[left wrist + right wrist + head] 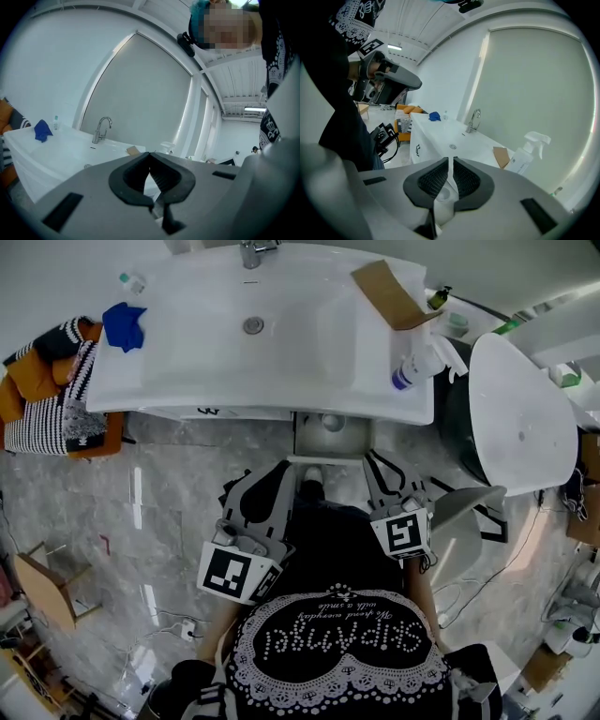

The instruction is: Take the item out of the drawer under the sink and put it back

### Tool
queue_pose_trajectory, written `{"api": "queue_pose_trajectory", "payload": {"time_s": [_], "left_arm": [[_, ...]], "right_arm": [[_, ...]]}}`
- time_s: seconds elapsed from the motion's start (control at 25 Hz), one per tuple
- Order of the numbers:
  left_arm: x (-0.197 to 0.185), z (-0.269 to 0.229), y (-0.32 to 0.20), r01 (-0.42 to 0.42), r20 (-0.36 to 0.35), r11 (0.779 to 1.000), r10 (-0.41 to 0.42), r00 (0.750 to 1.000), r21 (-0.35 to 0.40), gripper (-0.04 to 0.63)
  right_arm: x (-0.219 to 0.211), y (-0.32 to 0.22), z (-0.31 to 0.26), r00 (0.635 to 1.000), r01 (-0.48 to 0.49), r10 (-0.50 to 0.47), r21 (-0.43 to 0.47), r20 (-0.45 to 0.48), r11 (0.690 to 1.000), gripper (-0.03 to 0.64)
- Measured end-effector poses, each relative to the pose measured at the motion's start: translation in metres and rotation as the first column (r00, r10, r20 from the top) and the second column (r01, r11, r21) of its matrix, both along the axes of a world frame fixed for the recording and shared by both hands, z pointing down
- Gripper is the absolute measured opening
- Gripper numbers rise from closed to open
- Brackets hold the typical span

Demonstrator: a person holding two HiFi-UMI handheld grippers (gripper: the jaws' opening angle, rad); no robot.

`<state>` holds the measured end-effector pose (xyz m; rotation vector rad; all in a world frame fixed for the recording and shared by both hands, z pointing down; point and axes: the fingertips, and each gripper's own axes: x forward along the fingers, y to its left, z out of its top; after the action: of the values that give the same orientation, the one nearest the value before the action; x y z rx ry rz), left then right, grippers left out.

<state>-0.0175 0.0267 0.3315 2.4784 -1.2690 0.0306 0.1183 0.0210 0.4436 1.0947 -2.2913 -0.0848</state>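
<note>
Under the white sink counter (281, 362) a narrow grey drawer (309, 439) stands pulled out towards me. A small round pale item (333, 422) lies inside it. My left gripper (279, 471) hangs just short of the drawer's front on the left, jaws shut and empty; in the left gripper view the left gripper (150, 155) has its tips touching. My right gripper (375, 461) hovers at the drawer's right, also shut with nothing held. In the right gripper view the right gripper (450, 160) points up over the counter edge.
On the counter are a faucet (253, 251), a blue cloth (124, 324), a cardboard piece (394, 294) and a spray bottle (422, 367). A white oval piece (520, 413) stands at the right. A chair with striped and orange fabric (56, 390) is at the left. Cables lie on the marble floor.
</note>
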Motion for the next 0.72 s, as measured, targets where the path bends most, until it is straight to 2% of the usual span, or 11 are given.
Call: {"api": "queue_pose_trajectory", "payload": {"time_s": [0.24, 0.36, 0.4, 0.52, 0.72], "left_arm": [[-0.002, 0.002, 0.0, 0.028, 0.02, 1.0, -0.028, 0.999, -0.013, 0.005], [-0.006, -0.002, -0.002, 0.088, -0.008, 0.996, -0.088, 0.996, -0.016, 0.005], [-0.008, -0.003, -0.003, 0.108, -0.015, 0.994, -0.108, 0.994, -0.017, 0.005], [-0.015, 0.001, -0.001, 0.135, 0.007, 0.991, -0.135, 0.991, -0.024, 0.005], [-0.025, 0.001, 0.001, 0.208, -0.003, 0.978, -0.208, 0.978, -0.036, 0.005]], "right_arm": [[0.002, -0.007, 0.013, 0.999, 0.031, -0.032, -0.031, -0.031, 0.999, 0.023], [0.001, -0.011, 0.027, 0.994, 0.069, -0.072, -0.04, -0.079, 0.997, 0.031], [0.0, -0.012, 0.034, 0.991, 0.084, -0.089, -0.047, -0.098, 0.995, 0.052], [-0.006, -0.016, 0.053, 0.978, 0.138, -0.147, -0.074, -0.147, 0.988, 0.069], [-0.01, -0.024, 0.078, 0.954, 0.195, -0.214, -0.107, -0.209, 0.975, 0.069]]}}
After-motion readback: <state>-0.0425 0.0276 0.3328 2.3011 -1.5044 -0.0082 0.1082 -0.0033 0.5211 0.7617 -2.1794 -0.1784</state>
